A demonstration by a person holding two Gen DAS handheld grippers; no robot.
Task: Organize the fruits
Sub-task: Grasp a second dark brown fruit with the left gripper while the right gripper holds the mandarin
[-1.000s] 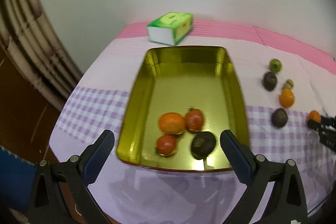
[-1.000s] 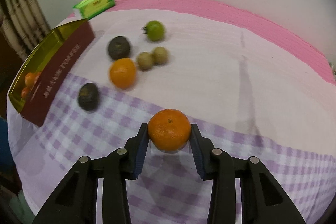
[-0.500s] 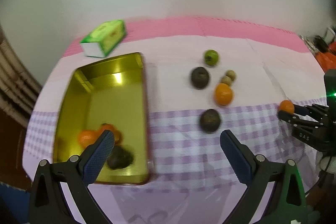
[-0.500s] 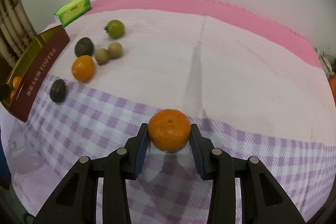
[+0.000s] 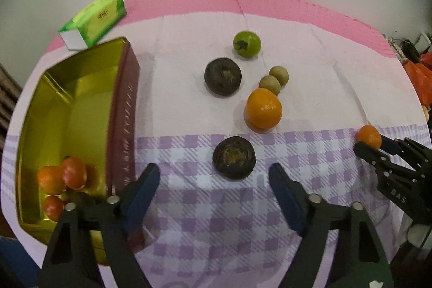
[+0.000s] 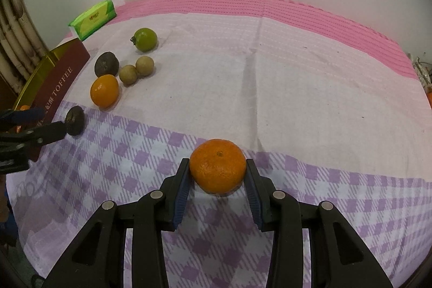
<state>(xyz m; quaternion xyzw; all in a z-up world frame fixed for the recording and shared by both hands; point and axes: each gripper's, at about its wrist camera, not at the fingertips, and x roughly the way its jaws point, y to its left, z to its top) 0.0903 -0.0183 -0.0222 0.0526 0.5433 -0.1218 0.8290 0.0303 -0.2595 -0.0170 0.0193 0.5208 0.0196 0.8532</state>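
Gold tin (image 5: 81, 99); lilac-checked cloth (image 5: 216, 220); orange mandarin (image 6: 217, 169).

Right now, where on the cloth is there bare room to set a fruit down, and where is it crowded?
Free: the wide stretch of cloth right of the green fruit, back to the pink band; and the far end of the tin. Crowded: the fruit cluster around the big orange beside the tin, and the tin's near corner, where oranges lie.

The left gripper (image 5: 213, 185) partly hides the dark fruit (image 5: 81, 200) in the gold tin (image 5: 81, 88).
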